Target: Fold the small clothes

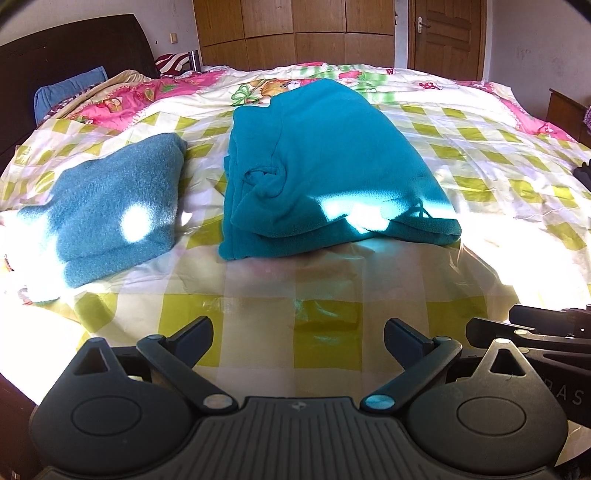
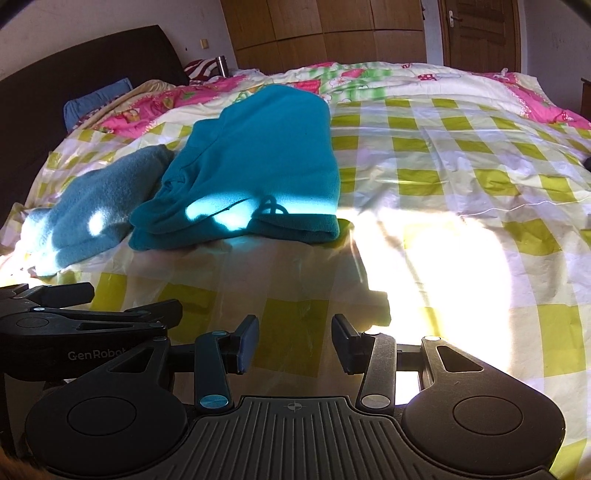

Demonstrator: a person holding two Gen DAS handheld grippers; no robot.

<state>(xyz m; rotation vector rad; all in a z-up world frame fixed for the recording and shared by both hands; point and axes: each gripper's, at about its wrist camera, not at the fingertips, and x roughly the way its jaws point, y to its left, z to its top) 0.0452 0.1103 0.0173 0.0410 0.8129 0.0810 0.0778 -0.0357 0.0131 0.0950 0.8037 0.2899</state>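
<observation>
A teal fleece garment (image 1: pixel 325 162) lies folded on the bed, its layered edges facing me; the right wrist view has it left of centre (image 2: pixel 258 162). To its left rests a folded grey-blue fuzzy garment (image 1: pixel 107 206) (image 2: pixel 99 210). My left gripper (image 1: pixel 299 341) hovers open over the checked sheet, short of the teal garment, nothing between its fingers. My right gripper (image 2: pixel 295 345) is also open and empty, low over the sheet, right of the left one. The left gripper's body (image 2: pixel 74 328) shows at the lower left of the right wrist view.
The bed carries a yellow-green checked sheet (image 1: pixel 480 155) under clear plastic, with a pink cartoon quilt (image 1: pixel 147 99) and pillows (image 1: pixel 66 92) toward the dark headboard (image 1: pixel 74 51). Wooden wardrobes (image 1: pixel 295 29) and a door (image 1: pixel 447 33) stand behind. A dark object (image 1: pixel 583 173) lies at the right edge.
</observation>
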